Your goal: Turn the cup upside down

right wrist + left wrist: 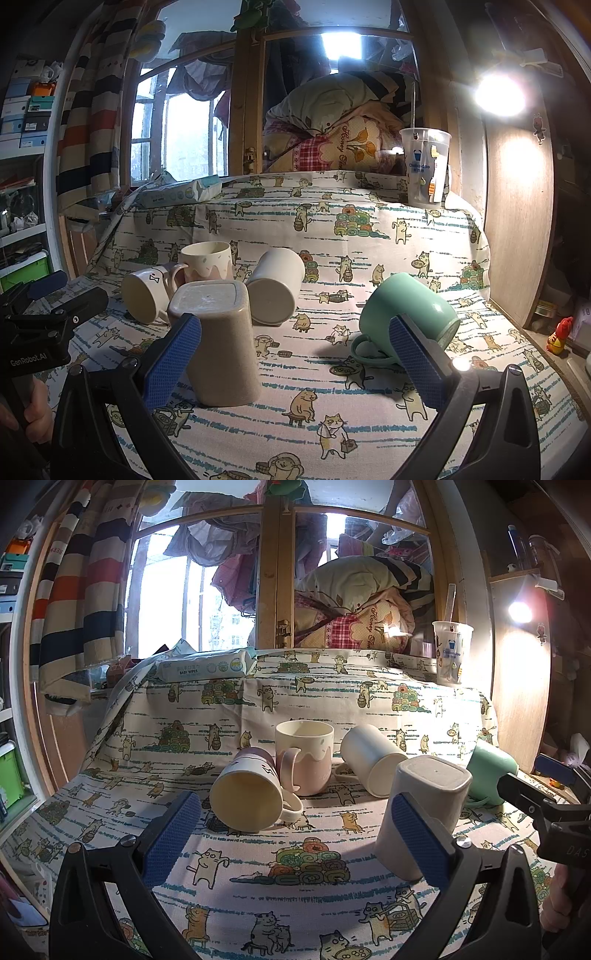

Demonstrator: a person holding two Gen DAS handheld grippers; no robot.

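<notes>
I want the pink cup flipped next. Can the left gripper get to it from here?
Probably yes, though it is tight. The left gripper is open and the cloth ahead is bare, but the tipped white mug lies against the pink cup in front, so coming from above looks easier.

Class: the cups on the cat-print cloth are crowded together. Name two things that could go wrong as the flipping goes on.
1. The pink drip-glaze mug stands upright against the tipped white mug; lifting it may roll that one.
2. The green mug lies tilted near the cloth's right edge; a nudge from the right gripper might send it off.
</notes>
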